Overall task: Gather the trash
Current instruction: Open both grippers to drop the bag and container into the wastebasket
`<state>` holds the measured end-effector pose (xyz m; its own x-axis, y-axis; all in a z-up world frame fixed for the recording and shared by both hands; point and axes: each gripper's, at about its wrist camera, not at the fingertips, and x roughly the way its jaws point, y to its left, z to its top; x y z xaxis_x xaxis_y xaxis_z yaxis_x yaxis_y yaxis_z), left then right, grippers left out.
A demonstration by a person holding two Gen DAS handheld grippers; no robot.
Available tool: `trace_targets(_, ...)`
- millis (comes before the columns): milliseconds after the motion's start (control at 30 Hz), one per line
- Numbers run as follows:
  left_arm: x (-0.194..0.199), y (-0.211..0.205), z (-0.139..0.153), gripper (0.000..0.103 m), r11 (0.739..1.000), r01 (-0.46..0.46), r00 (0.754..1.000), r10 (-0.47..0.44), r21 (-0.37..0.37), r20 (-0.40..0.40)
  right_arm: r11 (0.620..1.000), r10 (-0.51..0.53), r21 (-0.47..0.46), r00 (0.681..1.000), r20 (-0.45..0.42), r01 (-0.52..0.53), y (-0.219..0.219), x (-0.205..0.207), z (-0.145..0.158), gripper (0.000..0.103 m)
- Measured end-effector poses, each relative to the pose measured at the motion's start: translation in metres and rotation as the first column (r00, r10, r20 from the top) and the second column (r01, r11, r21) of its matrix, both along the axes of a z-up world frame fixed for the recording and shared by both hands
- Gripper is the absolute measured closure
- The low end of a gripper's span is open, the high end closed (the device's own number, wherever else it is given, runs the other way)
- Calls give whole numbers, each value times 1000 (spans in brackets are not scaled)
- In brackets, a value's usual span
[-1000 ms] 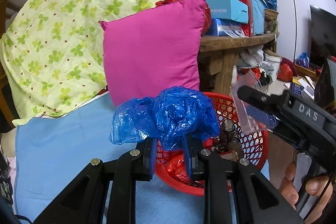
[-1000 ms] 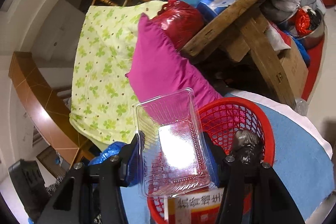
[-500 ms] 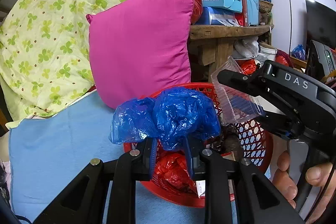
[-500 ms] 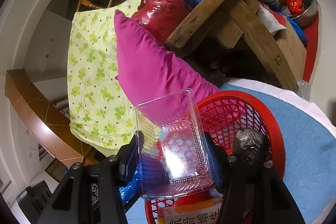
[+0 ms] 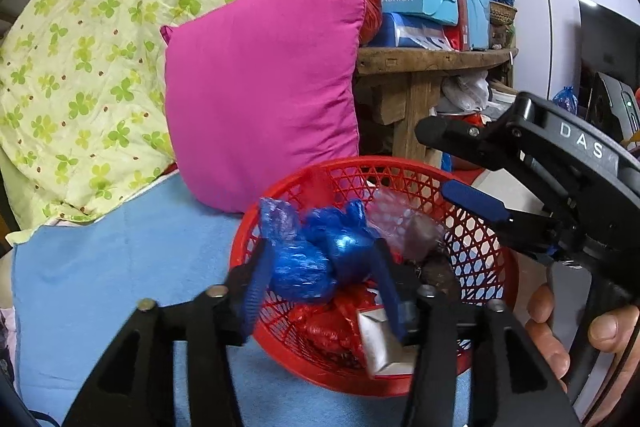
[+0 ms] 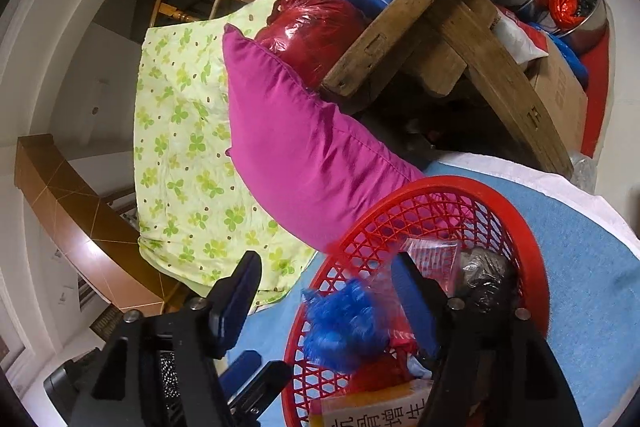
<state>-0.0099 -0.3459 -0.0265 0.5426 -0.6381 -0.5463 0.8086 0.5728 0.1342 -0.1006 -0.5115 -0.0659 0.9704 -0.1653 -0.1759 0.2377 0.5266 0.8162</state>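
Note:
A red mesh basket (image 5: 492, 255) sits on a blue cloth; it also shows in the right wrist view (image 6: 516, 227). The blue plastic bag (image 5: 316, 259) drops between the spread fingers of my open left gripper (image 5: 320, 275), over the basket; it blurs in the right wrist view (image 6: 344, 323). The clear plastic tray (image 5: 400, 223) lies in the basket, also in the right wrist view (image 6: 436, 259). My right gripper (image 6: 328, 279) is open and empty above the basket's rim, and it shows in the left wrist view (image 5: 460, 163).
A magenta pillow (image 5: 264, 83) and a green clover sheet (image 5: 80, 39) stand behind the basket. A wooden table (image 5: 432, 59) stacked with boxes is at the right. The basket also holds red wrappers, a dark lump (image 6: 484, 275) and a printed box (image 6: 376, 407).
Both grippers opened. The clear tray fell from the right gripper into the basket. The blue bag left the left fingers and is falling into the basket.

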Motion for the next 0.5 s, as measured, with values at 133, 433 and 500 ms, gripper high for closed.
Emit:
trace_targets(133,-1,6,6,33,1000,-17,1000,17,-11,10,1000,-7,-13,1000,-1,7,0,-3,1,32)
trace_targets(433,-11,34,20,12,997,-63,997,65,-43,42,997,-32,-66,999,-18,31,7,-14,6,31)
trace_targets(500,-15,42,25,12,997,-65,997,67,-52,42,997,-35,-76,999,-25,33,10,-17,7,31)
